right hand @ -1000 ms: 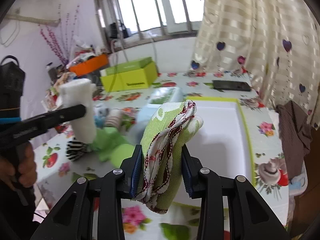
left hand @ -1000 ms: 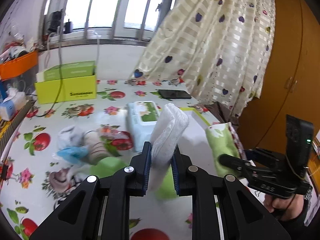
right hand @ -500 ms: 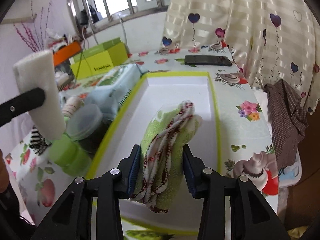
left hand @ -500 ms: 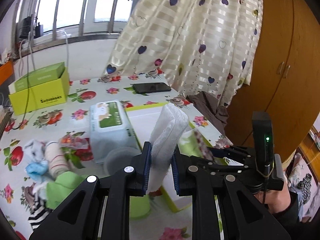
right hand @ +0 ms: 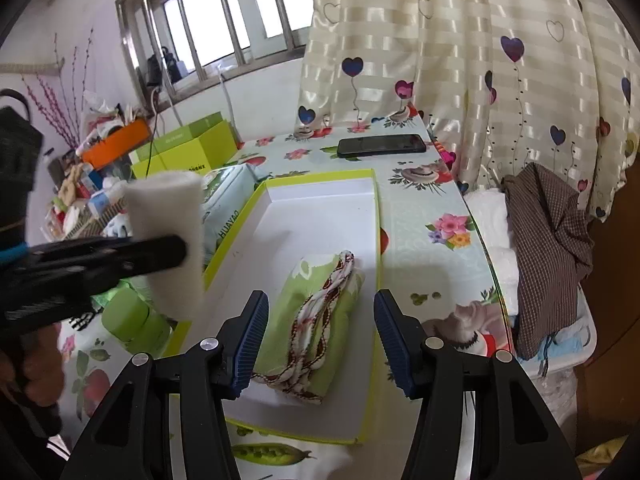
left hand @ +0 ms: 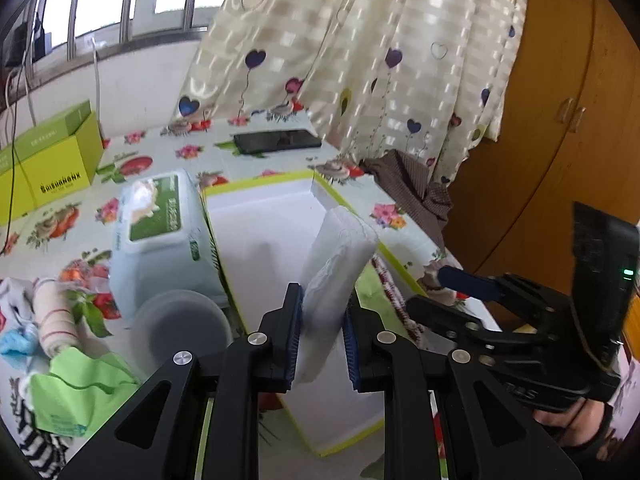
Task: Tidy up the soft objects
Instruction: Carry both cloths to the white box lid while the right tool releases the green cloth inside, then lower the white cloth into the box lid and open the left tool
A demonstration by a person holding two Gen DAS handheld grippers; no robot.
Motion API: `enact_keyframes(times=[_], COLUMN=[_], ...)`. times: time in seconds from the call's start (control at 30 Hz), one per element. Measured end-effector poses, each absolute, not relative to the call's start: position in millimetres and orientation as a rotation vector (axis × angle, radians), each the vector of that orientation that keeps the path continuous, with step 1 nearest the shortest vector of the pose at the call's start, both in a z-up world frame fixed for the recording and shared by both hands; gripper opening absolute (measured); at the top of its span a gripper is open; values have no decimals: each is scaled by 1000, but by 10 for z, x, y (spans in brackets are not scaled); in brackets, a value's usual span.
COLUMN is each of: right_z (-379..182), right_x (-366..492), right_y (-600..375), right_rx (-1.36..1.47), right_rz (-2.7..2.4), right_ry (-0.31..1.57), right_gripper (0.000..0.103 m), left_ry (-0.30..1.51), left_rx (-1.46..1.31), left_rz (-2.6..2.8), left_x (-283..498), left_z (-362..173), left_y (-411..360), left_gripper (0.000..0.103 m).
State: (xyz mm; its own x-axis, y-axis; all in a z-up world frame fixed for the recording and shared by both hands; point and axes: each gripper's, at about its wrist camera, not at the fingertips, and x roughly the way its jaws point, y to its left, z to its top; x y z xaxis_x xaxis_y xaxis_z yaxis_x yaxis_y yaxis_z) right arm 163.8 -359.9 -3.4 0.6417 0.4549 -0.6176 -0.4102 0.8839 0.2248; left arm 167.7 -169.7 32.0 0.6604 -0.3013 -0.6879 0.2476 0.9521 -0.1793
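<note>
My left gripper (left hand: 321, 332) is shut on a folded white cloth (left hand: 336, 280) and holds it above the near end of a white tray with a lime rim (left hand: 260, 236). In the right wrist view the white cloth (right hand: 168, 240) hangs over the tray's left rim (right hand: 240, 224). My right gripper (right hand: 318, 336) is open just above a folded green cloth with red-and-white trim (right hand: 316, 320), which lies in the tray near its right side. The right gripper also shows in the left wrist view (left hand: 460, 284) at the tray's right edge.
A wet-wipes pack (left hand: 160, 236) lies left of the tray with a grey lid (left hand: 180, 332) in front. Rolled socks and cloths (left hand: 52, 320), a green cloth (left hand: 76, 392), a lime box (left hand: 48, 160), a black phone (right hand: 380, 145) and a brown checked cloth (right hand: 548, 240) surround it.
My right gripper lowered the green cloth into the tray and opened, letting it go. My left gripper moved right with the white cloth, over the tray.
</note>
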Motion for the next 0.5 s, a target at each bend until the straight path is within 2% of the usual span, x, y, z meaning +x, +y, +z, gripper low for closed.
enact_keyframes(times=[0.27, 0.33, 0.4, 0.5], right_z=[-67, -66, -63, -51], right_x=[1616, 1609, 1596, 1572], right_y=[-3668, -3680, -3684, -3685], right_rx=[97, 102, 104, 104], right_rz=[496, 495, 492, 489], right_ry=[724, 723, 720, 716], right_gripper=[55, 55, 57, 58], left_ry=[829, 821, 810, 796], left_rx=[-48, -56, -62, -75], left_rz=[-323, -330, -330, -335], left_x=[1826, 1828, 1818, 1790], left_z=[155, 155, 173, 212], left_y=[-1839, -1838, -1827, -1799], left_gripper=[24, 28, 39, 41])
